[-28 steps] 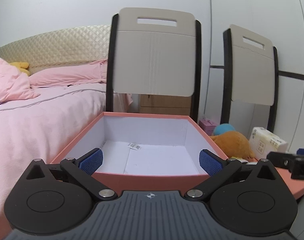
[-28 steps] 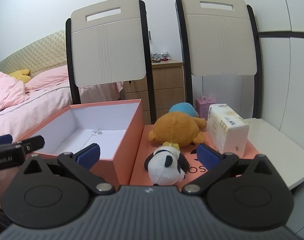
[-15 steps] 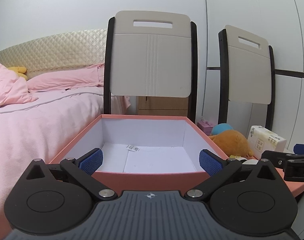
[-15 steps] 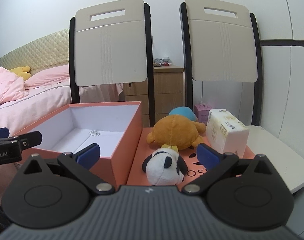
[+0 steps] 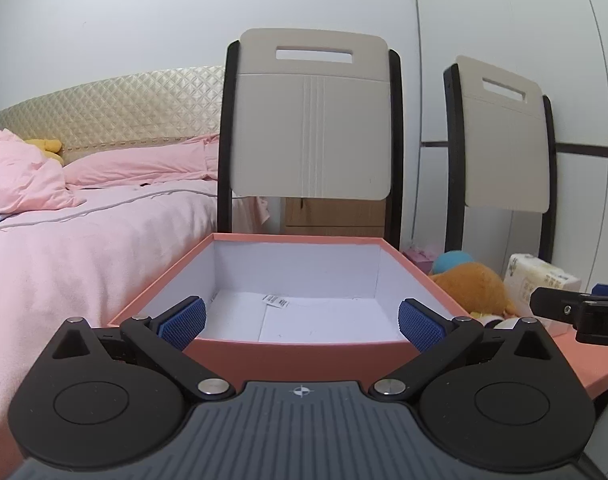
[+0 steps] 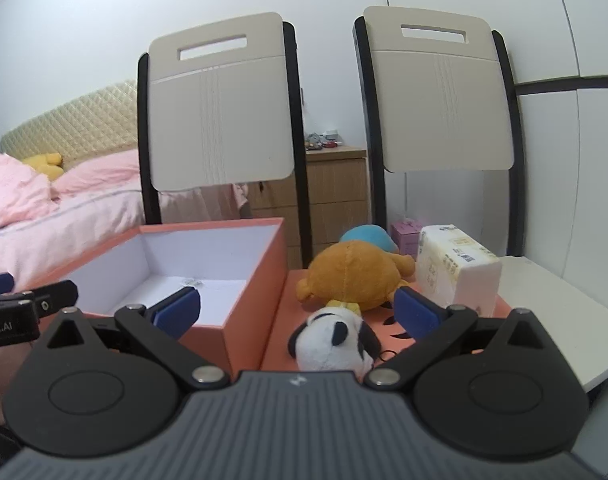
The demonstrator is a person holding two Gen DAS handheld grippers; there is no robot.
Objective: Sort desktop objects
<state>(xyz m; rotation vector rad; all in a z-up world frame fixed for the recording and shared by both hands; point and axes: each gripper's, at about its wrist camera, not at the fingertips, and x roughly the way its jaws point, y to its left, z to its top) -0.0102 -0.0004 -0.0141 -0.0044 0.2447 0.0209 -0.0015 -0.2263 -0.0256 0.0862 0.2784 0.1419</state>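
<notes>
Your left gripper [image 5: 301, 322] has its blue pads spread wide and holds nothing; it faces the open box [image 5: 424, 280], its pads framing the near wall. The box is salmon outside, white inside, with only a small label [image 5: 275, 300] lying on its floor.

Your right gripper [image 6: 297, 312] is likewise spread wide and holds nothing. Between its fingers you see the panda [image 6: 336, 344], lying on the salmon lid [image 6: 274, 344] that sits just beside the box's right wall. Behind the panda, touching or nearly so, lies the orange plush [image 6: 352, 274], and behind that a blue plush [image 6: 368, 237]. The tissue pack [image 6: 456, 264] stands at the lid's right edge, near the orange plush, with a small pink box [image 6: 405, 236] beyond it at the back. A black hair tie [image 6: 388, 355] lies on the lid just right of the panda.

The lid rests on a white table [image 6: 552, 312], whose bare right side shows past the tissue pack. Two chairs [image 6: 220, 120] stand behind the table, a bed [image 5: 84, 248] lies off its left edge, and a dresser [image 6: 328, 184] shows between the chairs.
</notes>
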